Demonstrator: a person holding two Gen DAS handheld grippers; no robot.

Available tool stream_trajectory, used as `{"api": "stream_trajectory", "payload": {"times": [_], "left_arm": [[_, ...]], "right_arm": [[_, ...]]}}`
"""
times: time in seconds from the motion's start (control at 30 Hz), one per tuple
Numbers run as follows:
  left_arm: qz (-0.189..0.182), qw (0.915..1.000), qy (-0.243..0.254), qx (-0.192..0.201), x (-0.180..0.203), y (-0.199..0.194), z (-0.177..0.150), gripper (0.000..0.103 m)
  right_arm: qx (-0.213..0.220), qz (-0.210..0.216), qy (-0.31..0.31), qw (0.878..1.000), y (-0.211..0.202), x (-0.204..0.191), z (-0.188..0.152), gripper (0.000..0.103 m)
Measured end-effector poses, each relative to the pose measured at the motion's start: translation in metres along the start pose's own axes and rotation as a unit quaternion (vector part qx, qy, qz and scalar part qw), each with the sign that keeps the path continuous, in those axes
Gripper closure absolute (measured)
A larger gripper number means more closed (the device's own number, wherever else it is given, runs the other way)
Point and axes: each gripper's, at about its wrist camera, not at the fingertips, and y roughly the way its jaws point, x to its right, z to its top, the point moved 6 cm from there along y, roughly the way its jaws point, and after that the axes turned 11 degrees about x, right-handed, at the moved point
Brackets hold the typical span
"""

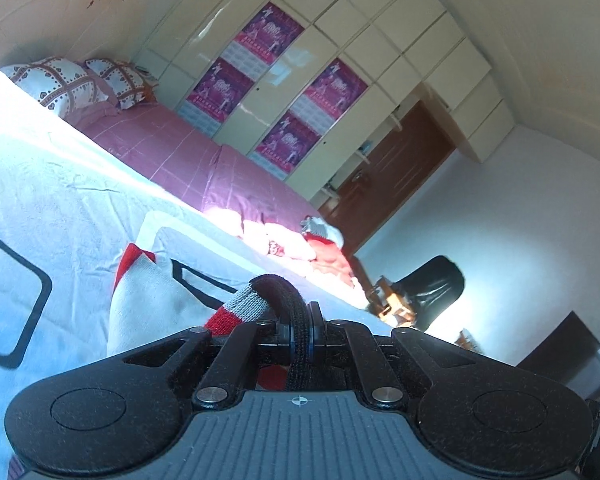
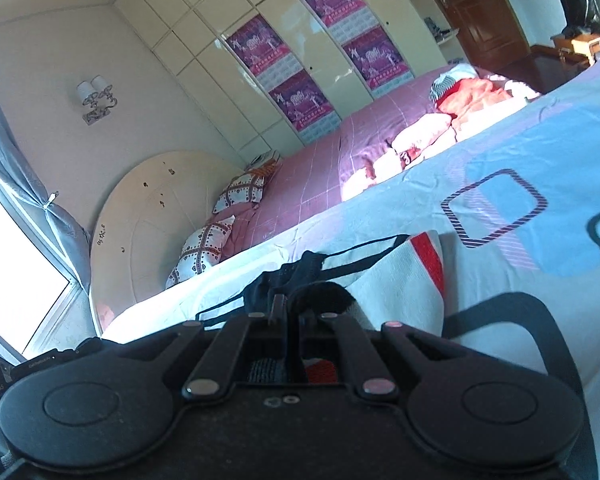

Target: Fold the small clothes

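No legible text, wardrobe posters (image 2: 260, 50) carry print (too blurred to read), device label (image 2: 40, 361) likewise

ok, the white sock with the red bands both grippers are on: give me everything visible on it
The sock is a knitted one, white in the body with red bands at one end and a grey-and-red ribbed part near the left gripper. It lies limp and creased on the pale blue bed sheet, partly lifted. Both grippers look shut on it: the left pinches it together with black knit fabric, and the right gripper does the same at its near edge. The part under the fingers is hidden.
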Motion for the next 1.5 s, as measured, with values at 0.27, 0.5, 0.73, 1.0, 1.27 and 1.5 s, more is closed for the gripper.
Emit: {"api": "stream_trajectory", "payload": {"times": [0.27,0.5,0.73,1.0,1.27,1.5], "left_arm": [[0.070,0.9951,-0.031,-0.063,-0.055,0.094,-0.019,0.098],[0.079,0.9957,0.002,-0.048,-0.063,0.106,-0.023,0.044],[0.063,0.9933,0.084,-0.048,-0.058,0.098,-0.003,0.040],[0.083,0.9734,0.180,-0.115,-0.049,0.126,-0.012,0.041],[0.079,0.9662,0.200,-0.143,-0.049,0.143,-0.015,0.065],[0.067,0.9644,0.227,-0.119,-0.037,0.141,-0.015,0.097]], "right_arm": [[-0.053,-0.016,0.048,0.997,0.097,0.051,-0.009,0.093],[-0.009,-0.026,0.049,0.998,0.108,0.070,-0.005,0.055],[0.021,-0.018,0.020,0.999,0.089,0.074,0.012,0.053],[-0.057,-0.050,-0.105,0.992,0.126,0.056,-0.005,0.054],[-0.093,-0.065,-0.279,0.954,0.151,0.027,-0.025,0.059],[-0.099,-0.038,-0.313,0.944,0.156,0.011,-0.034,0.096]]}}
